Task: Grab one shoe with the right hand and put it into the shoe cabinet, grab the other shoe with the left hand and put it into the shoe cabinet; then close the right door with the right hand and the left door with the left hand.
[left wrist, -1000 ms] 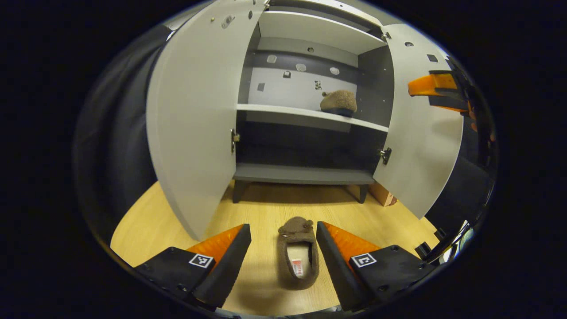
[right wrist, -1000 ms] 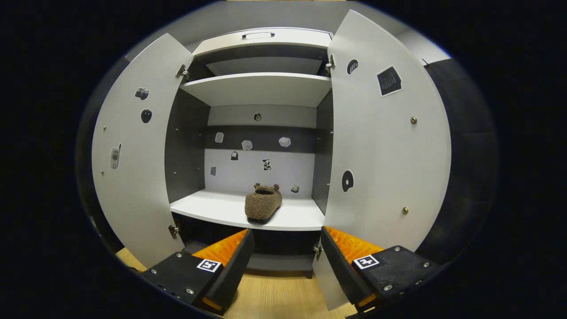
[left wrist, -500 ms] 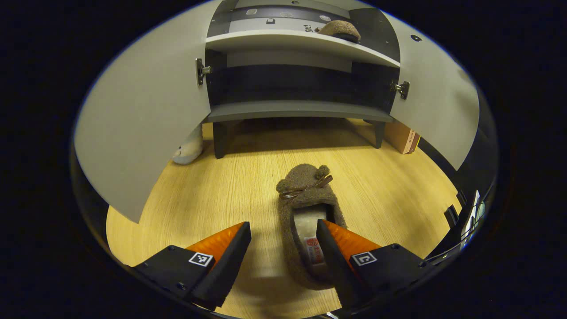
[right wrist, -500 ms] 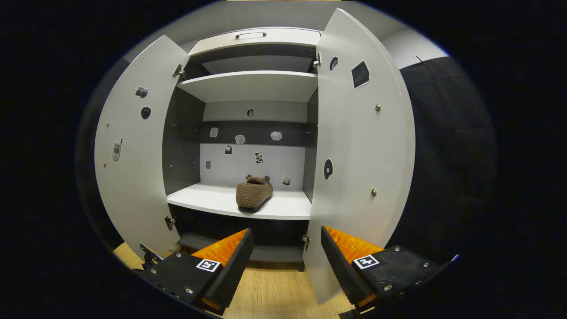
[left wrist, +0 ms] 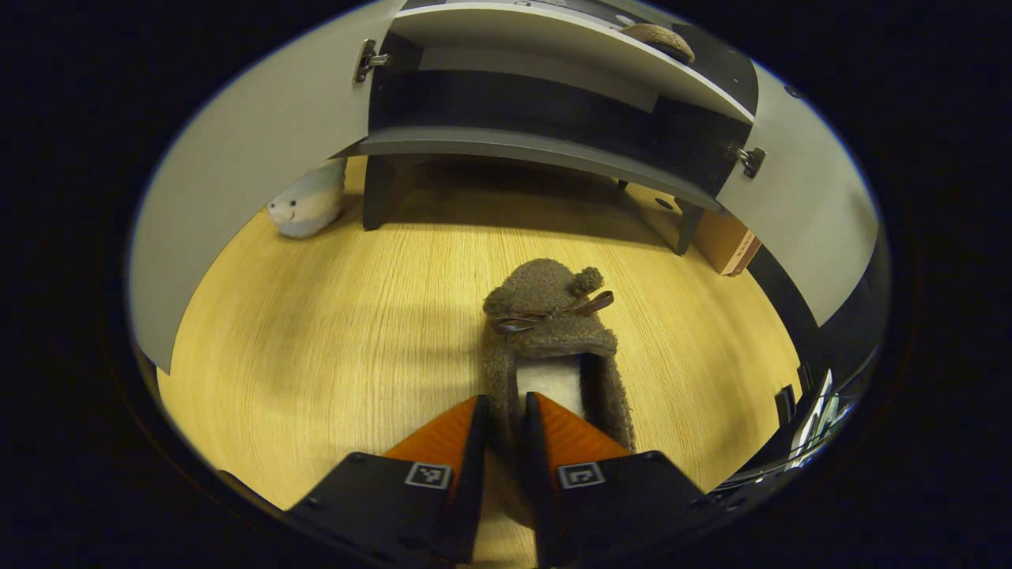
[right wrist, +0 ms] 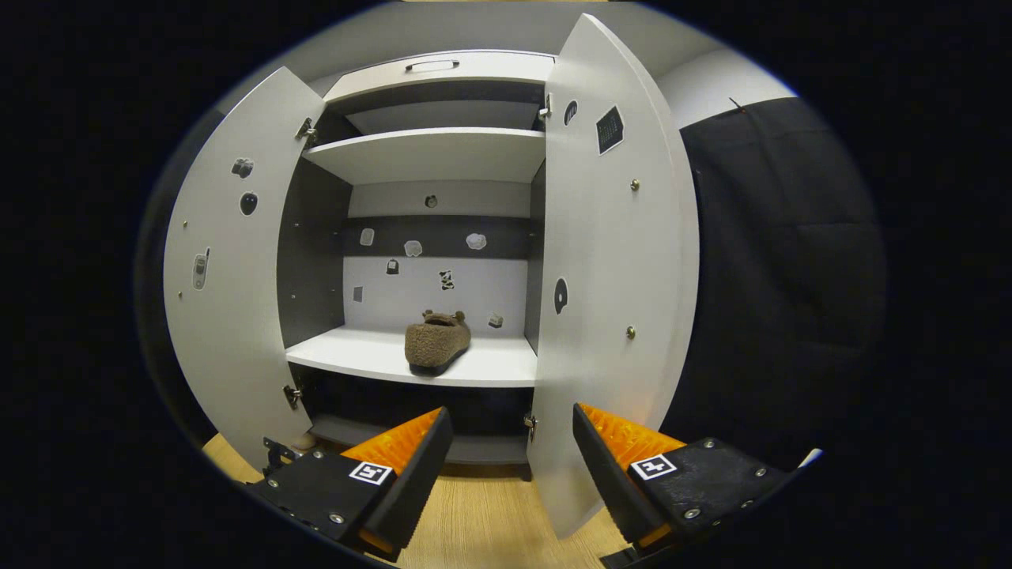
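We are on the second shoe: our left gripper (left wrist: 506,415) pinches the side wall of the fuzzy brown slipper (left wrist: 553,340) on the pale wood floor (left wrist: 332,316). Next we judge a lift onto the white cabinet shelf (right wrist: 371,359), beside its mate (right wrist: 436,341). Our right gripper (right wrist: 510,458) hangs wide open, empty.

Two shoes (left wrist: 553,332) (right wrist: 436,341), two doors (right wrist: 225,292) (right wrist: 613,276), perhaps three shelves (right wrist: 411,359).
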Action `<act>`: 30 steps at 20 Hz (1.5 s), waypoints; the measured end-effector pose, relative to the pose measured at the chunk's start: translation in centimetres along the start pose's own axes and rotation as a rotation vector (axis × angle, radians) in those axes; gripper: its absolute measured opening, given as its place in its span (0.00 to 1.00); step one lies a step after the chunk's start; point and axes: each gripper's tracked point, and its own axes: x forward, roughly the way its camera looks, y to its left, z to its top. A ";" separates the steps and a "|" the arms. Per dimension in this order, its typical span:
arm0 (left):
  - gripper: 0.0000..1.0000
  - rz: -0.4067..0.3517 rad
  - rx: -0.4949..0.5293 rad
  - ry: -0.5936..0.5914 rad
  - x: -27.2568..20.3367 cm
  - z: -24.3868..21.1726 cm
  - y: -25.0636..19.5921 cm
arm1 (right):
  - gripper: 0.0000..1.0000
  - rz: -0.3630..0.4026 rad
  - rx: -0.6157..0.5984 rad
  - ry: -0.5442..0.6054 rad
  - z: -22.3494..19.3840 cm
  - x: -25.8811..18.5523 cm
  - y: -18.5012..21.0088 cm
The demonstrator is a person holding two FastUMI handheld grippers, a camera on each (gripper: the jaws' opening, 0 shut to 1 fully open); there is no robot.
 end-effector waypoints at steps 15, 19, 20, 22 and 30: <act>0.07 0.038 -0.161 -0.077 -14.9 7.0 -1.1 | 0.94 0.186 0.017 -0.008 1.4 -0.7 0.3; 0.06 0.057 -0.200 -0.160 -20.9 10.9 -1.6 | 0.94 0.237 0.034 -0.032 2.3 -1.0 0.0; 0.07 0.058 -0.202 -0.181 -22.0 12.0 -1.7 | 0.94 0.248 0.040 -0.034 2.3 -1.2 -0.1; 0.07 0.052 -0.201 -0.221 -24.1 14.8 -2.1 | 0.94 0.266 0.045 -0.034 2.3 -1.4 -0.3; 0.06 0.073 -0.160 -0.384 -27.5 31.1 -0.4 | 0.94 0.306 0.048 -0.033 2.3 -2.7 -1.2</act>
